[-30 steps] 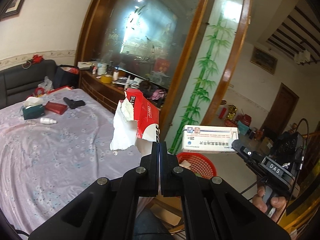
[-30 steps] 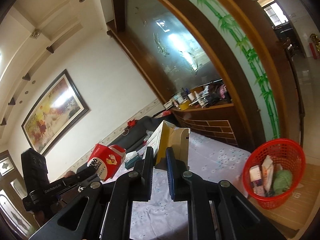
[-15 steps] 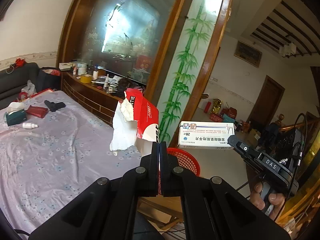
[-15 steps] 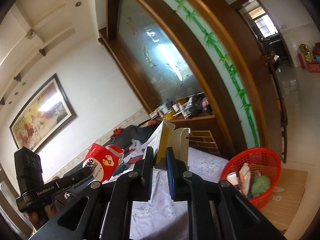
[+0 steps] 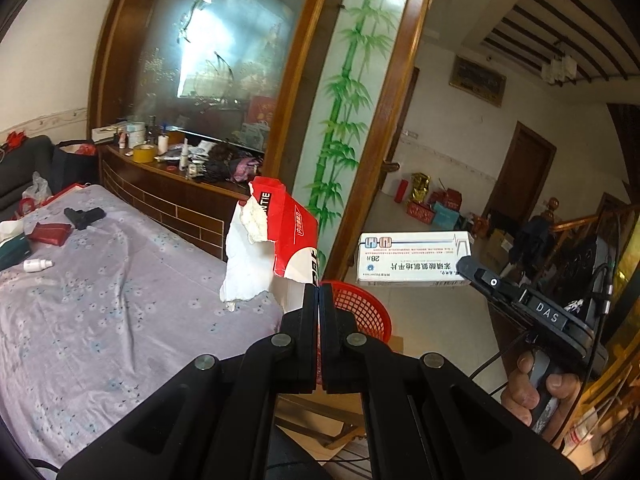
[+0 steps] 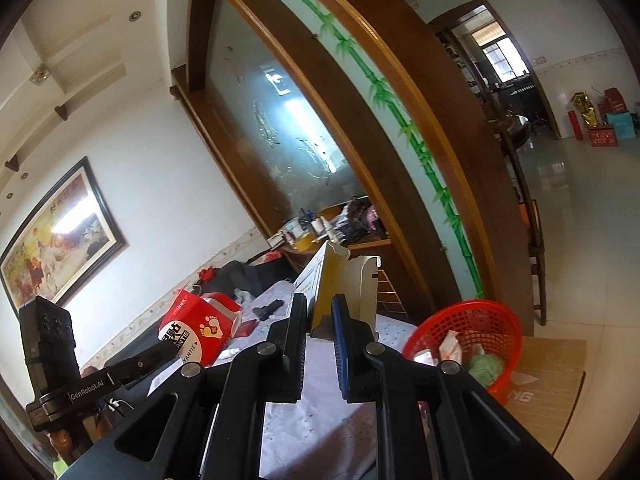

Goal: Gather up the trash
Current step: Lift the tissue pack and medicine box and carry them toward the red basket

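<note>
Left black two-finger gripper, pads pressed together, pinches a torn red-and-white cardboard carton with ragged white lining. Right black gripper clamps a rectangular white-and-yellow medicine box. Beyond: round red plastic mesh basket beside the lilac floral-cloth table.

Left gripper raised, pointing somewhat downward, jaws pressed flat on a torn red carton, right gripper nearly level, jaws clamped on a white medicine box, fingers wrapped round its handle
</note>
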The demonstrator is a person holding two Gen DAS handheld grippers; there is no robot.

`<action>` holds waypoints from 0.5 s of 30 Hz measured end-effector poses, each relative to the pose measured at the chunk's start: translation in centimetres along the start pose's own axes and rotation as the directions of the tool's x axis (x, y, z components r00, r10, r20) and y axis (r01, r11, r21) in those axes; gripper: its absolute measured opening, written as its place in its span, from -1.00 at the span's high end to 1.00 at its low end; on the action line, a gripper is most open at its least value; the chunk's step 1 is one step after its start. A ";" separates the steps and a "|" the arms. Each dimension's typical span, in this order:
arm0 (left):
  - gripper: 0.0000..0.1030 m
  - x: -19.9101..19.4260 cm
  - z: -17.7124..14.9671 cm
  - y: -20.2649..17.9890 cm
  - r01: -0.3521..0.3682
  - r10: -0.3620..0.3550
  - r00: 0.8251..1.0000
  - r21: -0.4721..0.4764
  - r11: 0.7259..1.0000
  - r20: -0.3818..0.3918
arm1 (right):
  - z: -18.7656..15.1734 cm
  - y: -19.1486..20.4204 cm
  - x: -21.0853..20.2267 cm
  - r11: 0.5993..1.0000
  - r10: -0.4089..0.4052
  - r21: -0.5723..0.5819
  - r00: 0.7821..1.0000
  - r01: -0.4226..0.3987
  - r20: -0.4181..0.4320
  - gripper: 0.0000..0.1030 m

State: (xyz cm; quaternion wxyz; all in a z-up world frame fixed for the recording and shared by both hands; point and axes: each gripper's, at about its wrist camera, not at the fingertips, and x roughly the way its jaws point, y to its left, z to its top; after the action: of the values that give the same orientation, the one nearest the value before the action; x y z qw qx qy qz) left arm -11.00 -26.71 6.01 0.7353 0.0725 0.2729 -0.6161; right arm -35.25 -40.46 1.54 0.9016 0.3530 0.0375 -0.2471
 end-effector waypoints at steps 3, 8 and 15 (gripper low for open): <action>1.00 1.8 -0.1 -0.2 0.012 -0.012 0.999 0.014 1.000 -0.034 | 0.0 -0.7 -0.1 1.000 -0.021 0.011 1.000 0.021 0.002 0.74; 1.00 4.5 -0.1 -0.4 0.057 -0.055 0.995 0.031 0.998 -0.087 | 0.2 -1.9 0.0 0.998 -0.056 0.033 0.998 0.055 0.000 0.74; 1.00 8.1 -0.3 -1.5 0.115 -0.107 0.982 0.047 0.992 -0.154 | 0.8 -3.9 0.2 0.993 -0.104 0.056 0.995 0.104 0.009 0.74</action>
State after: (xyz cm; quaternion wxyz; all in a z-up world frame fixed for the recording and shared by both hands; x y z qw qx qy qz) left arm -11.75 -33.91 2.10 0.6748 0.1239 0.3142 -0.6562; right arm -37.01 -43.48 -0.32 0.8776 0.3740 0.0437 -0.2967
